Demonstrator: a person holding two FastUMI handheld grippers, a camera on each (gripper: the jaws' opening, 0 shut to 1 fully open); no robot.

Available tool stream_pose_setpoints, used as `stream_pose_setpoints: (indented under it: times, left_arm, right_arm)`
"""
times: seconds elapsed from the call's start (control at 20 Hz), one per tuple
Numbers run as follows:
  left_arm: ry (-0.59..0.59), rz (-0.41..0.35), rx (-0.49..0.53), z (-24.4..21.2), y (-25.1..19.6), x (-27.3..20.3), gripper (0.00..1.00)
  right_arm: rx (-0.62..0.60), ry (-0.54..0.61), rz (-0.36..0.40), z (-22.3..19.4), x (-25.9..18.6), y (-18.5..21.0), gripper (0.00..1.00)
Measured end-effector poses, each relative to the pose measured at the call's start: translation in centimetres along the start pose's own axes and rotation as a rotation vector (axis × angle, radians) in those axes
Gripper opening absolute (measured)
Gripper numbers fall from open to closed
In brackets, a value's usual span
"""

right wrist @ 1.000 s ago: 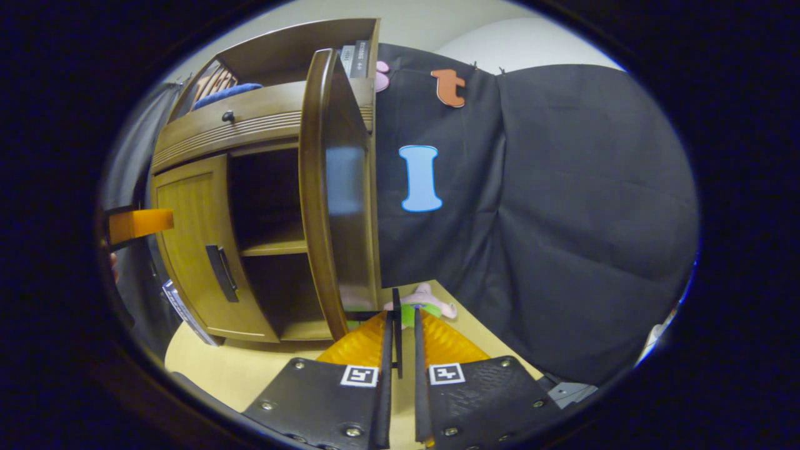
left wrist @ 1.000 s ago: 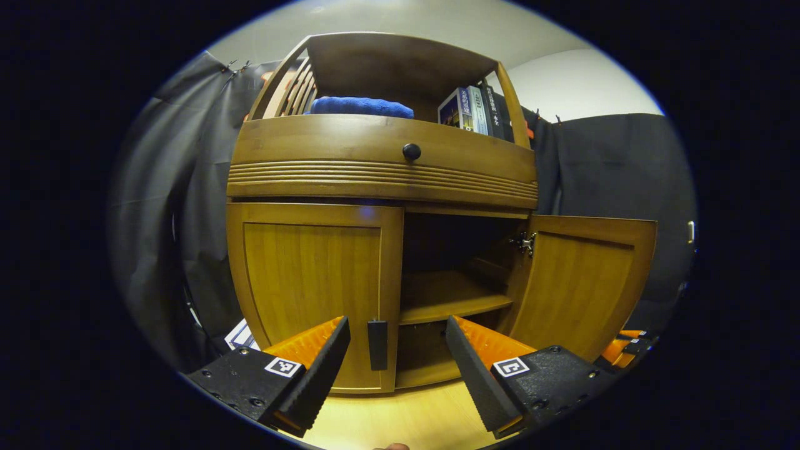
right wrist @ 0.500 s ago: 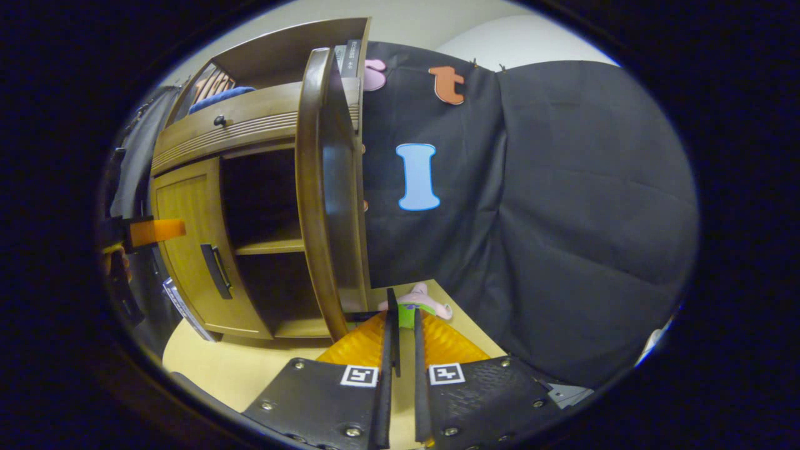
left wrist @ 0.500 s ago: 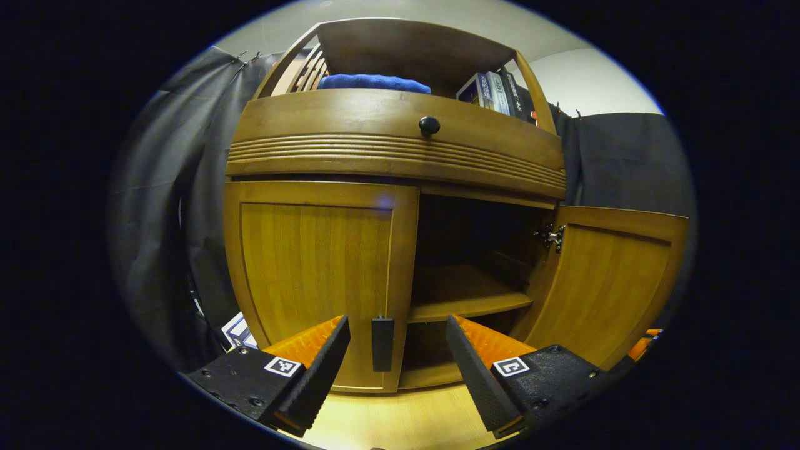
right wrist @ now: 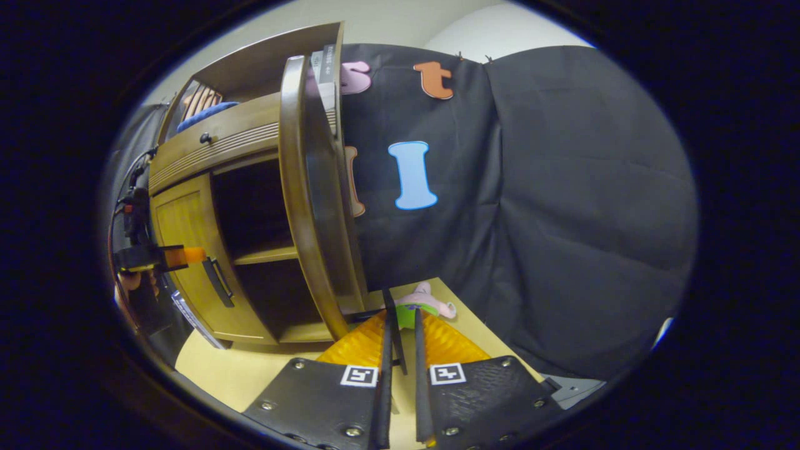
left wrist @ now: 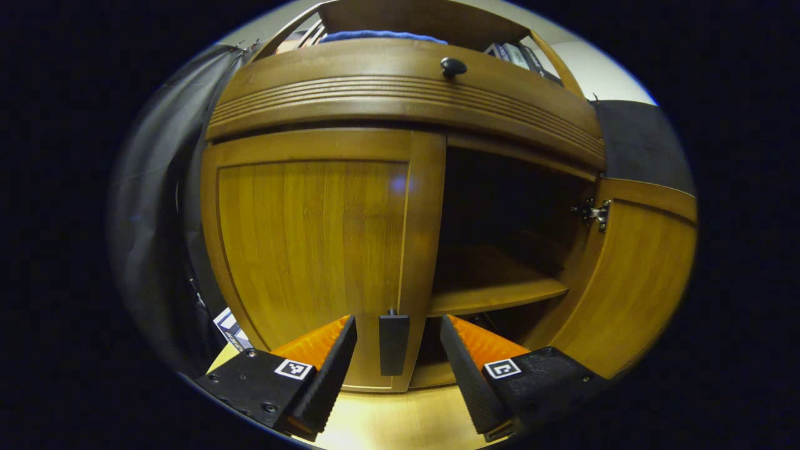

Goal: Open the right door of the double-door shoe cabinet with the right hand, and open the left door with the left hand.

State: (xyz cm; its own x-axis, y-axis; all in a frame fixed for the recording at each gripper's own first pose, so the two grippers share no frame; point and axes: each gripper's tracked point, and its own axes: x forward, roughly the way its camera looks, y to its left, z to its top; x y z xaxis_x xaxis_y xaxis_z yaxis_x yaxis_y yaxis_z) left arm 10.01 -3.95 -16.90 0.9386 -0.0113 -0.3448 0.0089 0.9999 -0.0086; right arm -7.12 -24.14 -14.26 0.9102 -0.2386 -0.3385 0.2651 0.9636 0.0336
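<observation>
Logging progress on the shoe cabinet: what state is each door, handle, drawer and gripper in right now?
Right door: swung open.
Left door: closed.
Left door handle: between open fingers, not gripped.
Drawer: closed.
Left gripper: open.
Right gripper: shut on right door's handle.

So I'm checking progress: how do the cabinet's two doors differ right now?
The right door is swung wide open, while the left door sits closed. The right claw is shut on the right door's handle; the left claw is open around the left door's handle, not yet gripping. Both are brown panelled wood.
</observation>
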Motion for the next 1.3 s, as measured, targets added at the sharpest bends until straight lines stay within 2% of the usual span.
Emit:
stream_pose_setpoints:
  times: [0.05, 0.1, 0.15, 0.45, 0.55, 0.65, 0.8, 0.85, 1.2, 1.3]
  left_arm:
    - [0.005, 0.004, -0.004, -0.2, 0.4, 0.5, 0.80]
    - [0.008, 0.010, -0.003, -0.4, 0.6, 0.9, 0.72]
    - [0.013, 0.016, -0.002, -0.6, 0.8, 1.4, 0.75]
    - [0.016, 0.063, -0.005, -1.2, 1.2, 3.9, 0.66]
    - [0.018, 0.071, -0.006, -1.4, 1.1, 4.3, 0.52]
    - [0.027, 0.075, -0.006, -1.8, 1.0, 4.5, 0.48]
    - [0.035, 0.085, -0.003, -2.2, 0.9, 4.7, 0.36]
    - [0.032, 0.090, 0.000, -2.1, 1.0, 4.6, 0.39]
    - [0.019, 0.114, -0.024, -2.2, 1.1, 3.5, 0.34]
    - [0.014, 0.116, -0.021, -2.2, 1.0, 3.0, 0.36]
  right_arm:
    - [-0.002, 0.001, -0.002, 0.2, 0.1, -0.1, 0.17]
    - [0.000, 0.001, -0.007, 0.2, 0.2, -0.6, 0.18]
    - [0.005, -0.002, -0.016, 0.3, 0.3, -1.2, 0.19]
    - [-0.018, -0.006, -0.057, -0.3, -0.2, -3.1, 0.21]
    - [-0.006, -0.001, -0.061, -0.4, -0.5, -3.6, 0.21]
    - [0.012, 0.002, -0.071, -0.7, -0.8, -4.4, 0.21]
    - [0.043, 0.000, -0.087, -0.9, -1.2, -5.3, 0.21]
    - [0.054, 0.000, -0.090, -1.0, -1.4, -5.5, 0.21]
    - [0.067, 0.004, -0.101, -1.4, -3.1, -6.6, 0.21]
    - [0.065, 0.003, -0.101, -1.5, -3.5, -6.7, 0.21]
